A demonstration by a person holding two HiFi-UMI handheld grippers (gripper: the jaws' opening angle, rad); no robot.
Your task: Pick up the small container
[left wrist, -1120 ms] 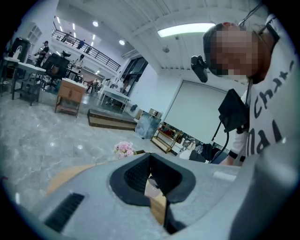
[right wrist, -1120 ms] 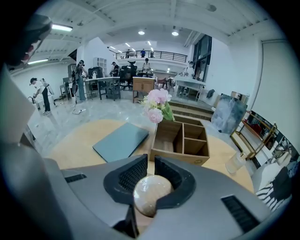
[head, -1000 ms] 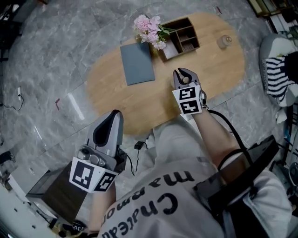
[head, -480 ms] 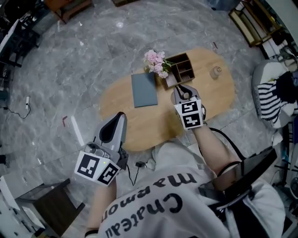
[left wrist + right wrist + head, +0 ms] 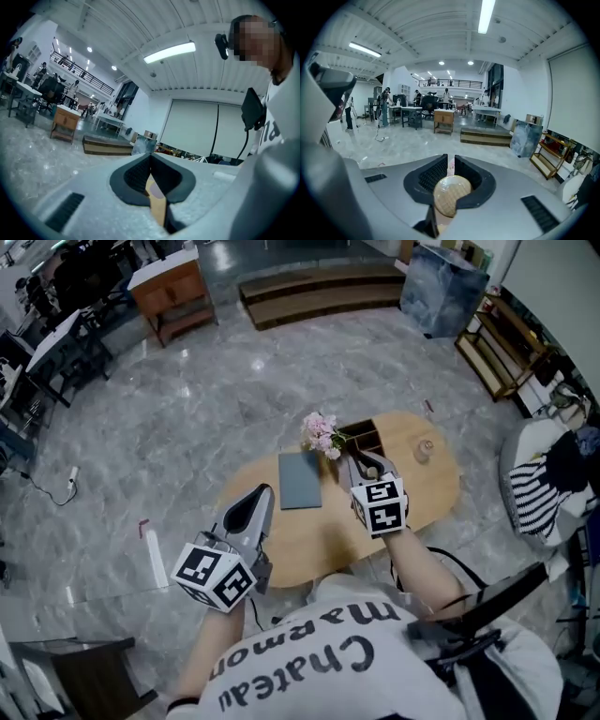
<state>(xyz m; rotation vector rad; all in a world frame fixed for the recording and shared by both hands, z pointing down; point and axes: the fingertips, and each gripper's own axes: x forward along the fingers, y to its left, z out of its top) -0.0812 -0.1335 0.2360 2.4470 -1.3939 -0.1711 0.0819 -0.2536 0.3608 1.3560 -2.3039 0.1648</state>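
Observation:
My right gripper (image 5: 365, 463) is shut on a small round beige container (image 5: 372, 471) with a woven-looking top. In the right gripper view the container (image 5: 451, 194) sits wedged between the dark pads, just behind the fingertips of my right gripper (image 5: 450, 161). It hangs well above the oval wooden table (image 5: 427, 500). My left gripper (image 5: 264, 490) is held out over the table's near left end. In the left gripper view its jaws meet at the tip with nothing between them (image 5: 150, 159).
On the table lie a grey book (image 5: 300, 480), a bunch of pink flowers (image 5: 320, 433), a wooden organiser (image 5: 368, 436) and a small jar (image 5: 425, 450). Grey marble floor surrounds the table. A striped cushion (image 5: 536, 498) lies at the right, shelves (image 5: 506, 352) behind it.
Both grippers have risen well above the table, the right one still carrying the container. The table looks smaller and much more of the room is in view.

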